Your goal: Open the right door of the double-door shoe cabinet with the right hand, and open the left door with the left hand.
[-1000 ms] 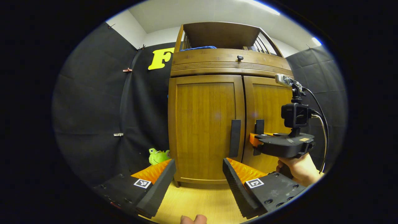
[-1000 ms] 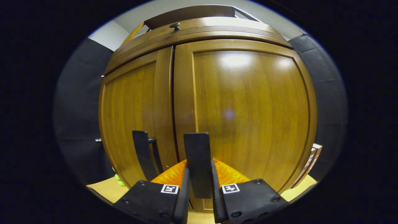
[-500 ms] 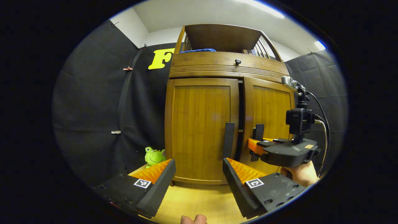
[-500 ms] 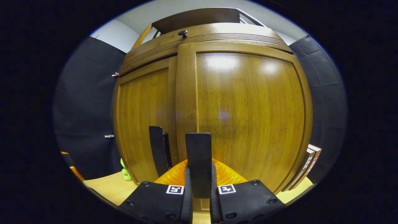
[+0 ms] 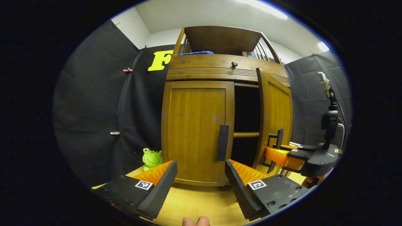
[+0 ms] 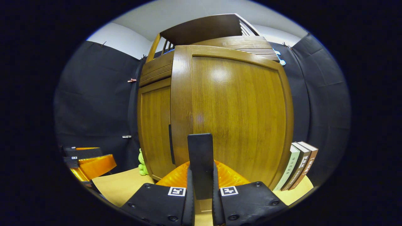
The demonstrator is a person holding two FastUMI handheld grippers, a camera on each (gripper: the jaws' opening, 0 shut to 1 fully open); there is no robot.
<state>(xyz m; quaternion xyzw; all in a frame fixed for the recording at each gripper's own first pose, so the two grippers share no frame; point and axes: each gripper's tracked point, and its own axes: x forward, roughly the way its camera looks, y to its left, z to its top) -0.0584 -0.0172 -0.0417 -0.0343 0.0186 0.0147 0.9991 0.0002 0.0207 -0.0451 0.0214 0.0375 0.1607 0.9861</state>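
The right tongs (image 6: 201, 201) are being kept clamped on the black bar handle (image 6: 200, 166) of the half-open right wooden door (image 6: 232, 116); a slip is being risked if they are pulled off the hinge arc. The left tongs (image 5: 201, 185) are being held wide open, empty, near the closed left wooden door (image 5: 196, 131).

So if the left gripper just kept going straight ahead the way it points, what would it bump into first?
Probably the closed left door, near its handle. The open left gripper points at that door, though depth is hard to judge.

The right door (image 5: 275, 113) stands ajar, the right gripper (image 5: 276, 150) clamped on its handle (image 5: 276, 147); the left gripper (image 5: 201, 180) hangs open before the closed left door (image 5: 196, 131).
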